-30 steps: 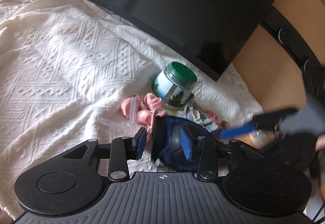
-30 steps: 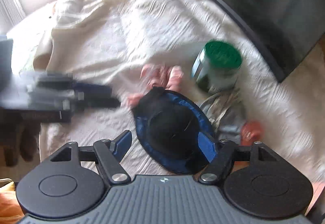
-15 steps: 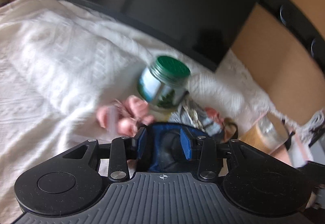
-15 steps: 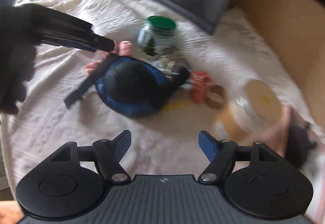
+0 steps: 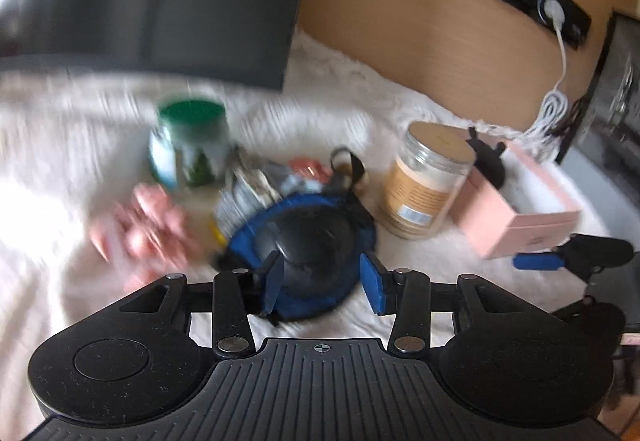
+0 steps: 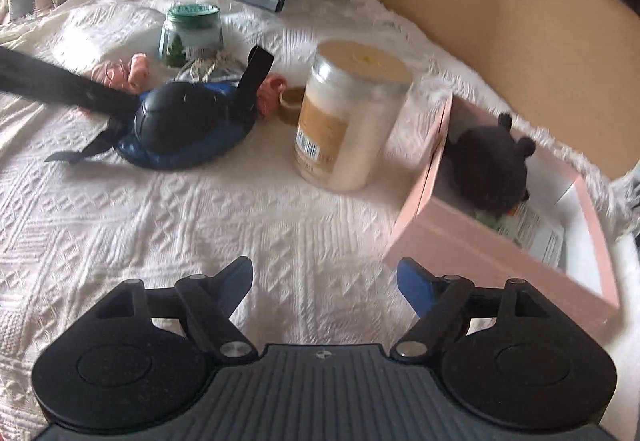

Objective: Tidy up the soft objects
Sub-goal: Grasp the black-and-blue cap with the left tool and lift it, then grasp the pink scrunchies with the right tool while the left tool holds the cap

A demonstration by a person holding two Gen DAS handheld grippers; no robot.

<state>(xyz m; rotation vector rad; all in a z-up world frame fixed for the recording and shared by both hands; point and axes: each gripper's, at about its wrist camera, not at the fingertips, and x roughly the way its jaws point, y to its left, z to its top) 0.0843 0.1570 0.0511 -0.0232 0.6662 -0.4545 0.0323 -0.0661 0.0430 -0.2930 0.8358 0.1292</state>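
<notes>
Blue-and-black pad (image 6: 182,129) lies on my white bedspread (image 6: 200,217), between my left gripper's (image 5: 322,283) opening fingers, right one clear. My right gripper (image 6: 324,283) opens empty beside the pink box (image 6: 460,241).

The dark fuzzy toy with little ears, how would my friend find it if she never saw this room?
Find the pink box at the right of the white knitted blanket, just past the tall jar with the tan label. The dark fuzzy toy sits inside that box. It is the only soft thing already in a box, and it has small round ears.
</notes>
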